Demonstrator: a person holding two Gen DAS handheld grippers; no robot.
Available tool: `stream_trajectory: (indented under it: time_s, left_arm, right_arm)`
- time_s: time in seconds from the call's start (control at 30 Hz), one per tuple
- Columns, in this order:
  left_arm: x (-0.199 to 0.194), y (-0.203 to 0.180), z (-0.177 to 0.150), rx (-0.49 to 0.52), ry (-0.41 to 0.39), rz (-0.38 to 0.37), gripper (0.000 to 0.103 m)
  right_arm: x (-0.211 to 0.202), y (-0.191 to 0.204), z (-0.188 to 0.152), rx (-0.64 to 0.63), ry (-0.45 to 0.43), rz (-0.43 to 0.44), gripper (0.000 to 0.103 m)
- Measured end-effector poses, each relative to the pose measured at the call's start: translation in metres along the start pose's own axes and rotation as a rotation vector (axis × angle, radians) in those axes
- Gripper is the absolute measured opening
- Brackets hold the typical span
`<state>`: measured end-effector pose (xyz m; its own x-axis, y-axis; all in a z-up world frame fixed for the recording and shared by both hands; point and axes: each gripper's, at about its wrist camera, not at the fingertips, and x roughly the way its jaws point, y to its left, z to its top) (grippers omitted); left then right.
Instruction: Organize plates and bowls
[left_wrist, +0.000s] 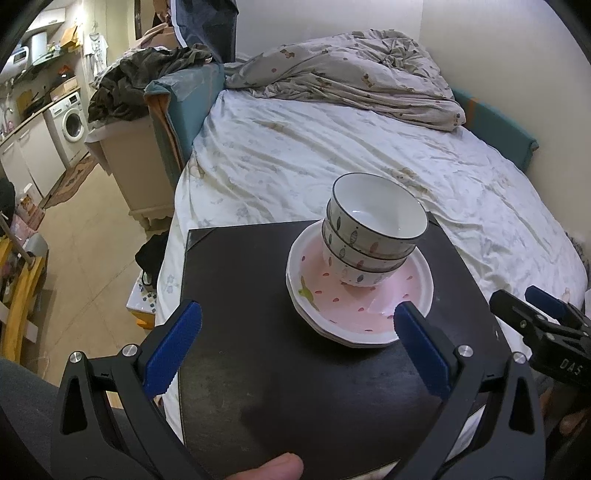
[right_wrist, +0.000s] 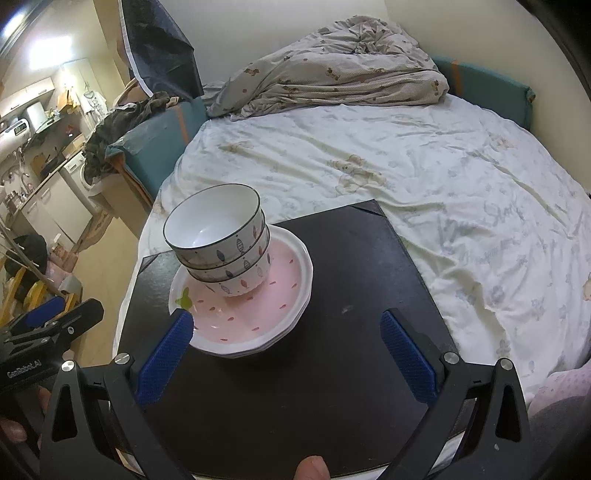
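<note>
Just beyond left gripper (left_wrist: 297, 341): bowls (left_wrist: 373, 236)

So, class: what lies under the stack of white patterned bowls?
The three nested white patterned bowls stand on a pink dotted plate. White rims below it show more plates beneath, count unclear. Everything rests on a black board.

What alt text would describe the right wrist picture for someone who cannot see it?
Three nested bowls sit on stacked pink plates on a black board laid on a bed. The right tongs stand open and empty in front; the left tongs show at the left edge.
</note>
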<state>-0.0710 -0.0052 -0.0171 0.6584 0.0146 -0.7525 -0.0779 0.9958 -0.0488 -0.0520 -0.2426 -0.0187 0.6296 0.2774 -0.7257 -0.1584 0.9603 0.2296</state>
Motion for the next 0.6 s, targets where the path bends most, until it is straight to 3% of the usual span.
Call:
stream_trajectory:
  time_s: [0.6]
  left_arm:
    - [0.0021,0.0019,0.0006,-0.01,0.011,0.001,0.103]
  right_arm:
    - [0.0011,-0.0023,0.0023,-0.001,-0.004,-0.007,0.103]
